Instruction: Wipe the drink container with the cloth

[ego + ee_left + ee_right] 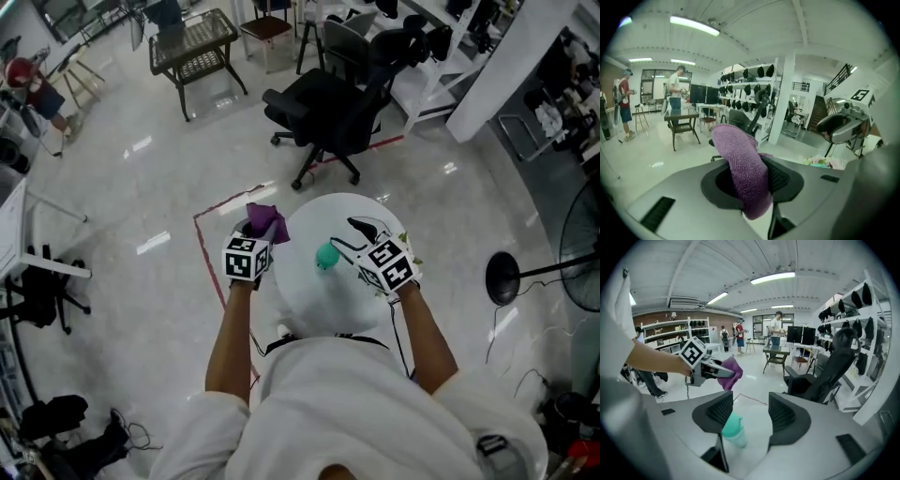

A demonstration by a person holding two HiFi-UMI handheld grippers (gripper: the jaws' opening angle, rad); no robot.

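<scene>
left gripper [752, 180]: jaws clamped on the purple cloth [739, 157]; the cloth bunches up out of the top of the jaws and a tail hangs below them
left gripper place: held up in the air at the left edge of the table [314, 305], clear of the surface, pointing forward and somewhat down
cloth: pinched mid-fold, not touching the drink container or the table
right gripper [750, 412]: jaws apart, pads pressing on nothing
right gripper place: over the right half of the table, pointing forward and down, just beside the drink container and not touching it
drink container [326, 255]: teal lid, pale body, stands upright on the round white table near its middle, between the two grippers
container in right gripper view: shows low in the gap between the jaws, partly behind the left jaw, resting on the table beyond them
gap, cloth to container: cloth is near the container, to its left and apart from it
person: bare forearms, white top, one gripper in each hand
behind table: black office chair [328, 112] just past the far edge
floor: pale glossy tile with red tape lines [211, 258]
far left: small dark side table [195, 47], well apart from the white table
</scene>
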